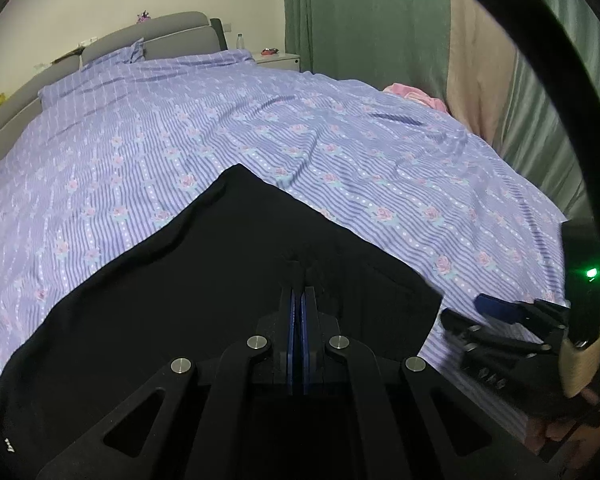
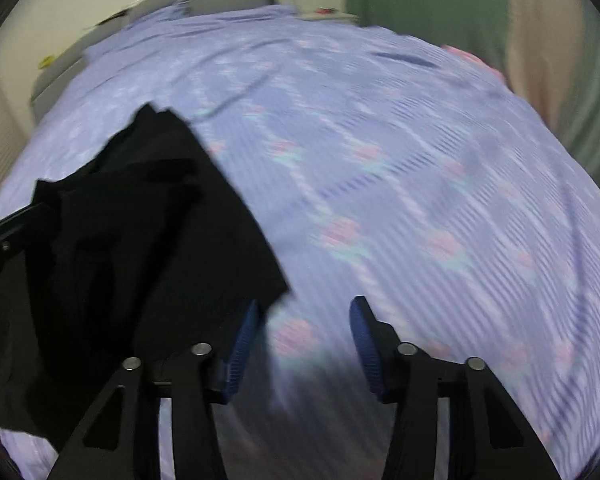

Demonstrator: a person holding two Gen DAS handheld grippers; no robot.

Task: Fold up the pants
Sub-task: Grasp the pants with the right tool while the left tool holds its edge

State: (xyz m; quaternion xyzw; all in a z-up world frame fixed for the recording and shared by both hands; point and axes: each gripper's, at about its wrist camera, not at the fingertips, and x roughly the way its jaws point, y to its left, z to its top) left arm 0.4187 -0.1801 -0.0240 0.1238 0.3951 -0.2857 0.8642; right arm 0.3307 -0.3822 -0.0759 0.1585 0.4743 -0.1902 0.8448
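Note:
The black pants (image 1: 204, 272) lie on the purple striped bedspread (image 1: 260, 128) at the near edge of the bed. My left gripper (image 1: 299, 276) is shut on the pants fabric, which drapes around its fingers. My right gripper (image 2: 304, 312) is open and empty, just right of the pants (image 2: 140, 232), with its left pad (image 2: 244, 340) at the cloth's edge. The right gripper also shows in the left wrist view (image 1: 500, 312) at the pants' right corner. The right wrist view is blurred by motion.
A grey headboard (image 1: 148, 36) and a pillow (image 1: 112, 56) are at the far end. A white nightstand (image 1: 280, 58) stands beside green curtains (image 1: 360, 20). A pink cloth (image 1: 416, 96) lies at the bed's far right edge.

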